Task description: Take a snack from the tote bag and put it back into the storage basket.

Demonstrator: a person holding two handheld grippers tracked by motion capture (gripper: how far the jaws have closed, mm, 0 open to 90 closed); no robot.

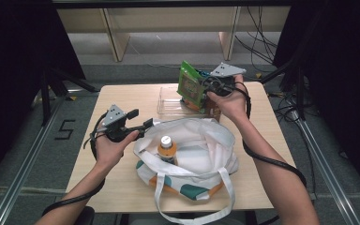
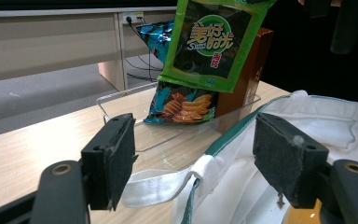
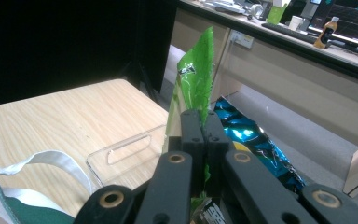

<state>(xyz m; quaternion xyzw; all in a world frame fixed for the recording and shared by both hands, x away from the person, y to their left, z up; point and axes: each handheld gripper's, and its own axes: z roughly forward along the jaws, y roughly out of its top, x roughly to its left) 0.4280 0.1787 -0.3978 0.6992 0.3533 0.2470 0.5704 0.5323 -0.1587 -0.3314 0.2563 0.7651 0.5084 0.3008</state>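
My right gripper (image 1: pixel 205 84) is shut on a green snack packet (image 1: pixel 190 84), lifted above a clear plastic bin (image 1: pixel 168 105) at the table's far side. Seen edge-on, the green snack packet (image 3: pixel 193 84) rises between the shut jaws of my right gripper (image 3: pixel 199 122). My left gripper (image 1: pixel 143 119) stands open by the left rim of a white tote bag (image 1: pixel 201 150). Its pads (image 2: pixel 121 149) straddle the bag's rim and strap (image 2: pixel 168 184). An orange drink bottle (image 1: pixel 167 149) with a white cap stands inside the bag.
In the bin sit a blue chip packet (image 2: pixel 182 105) and a brown box (image 2: pixel 242 79). The wooden table (image 1: pixel 122 98) has bare room at its left and right sides. Black stands and cables flank the table on the floor.
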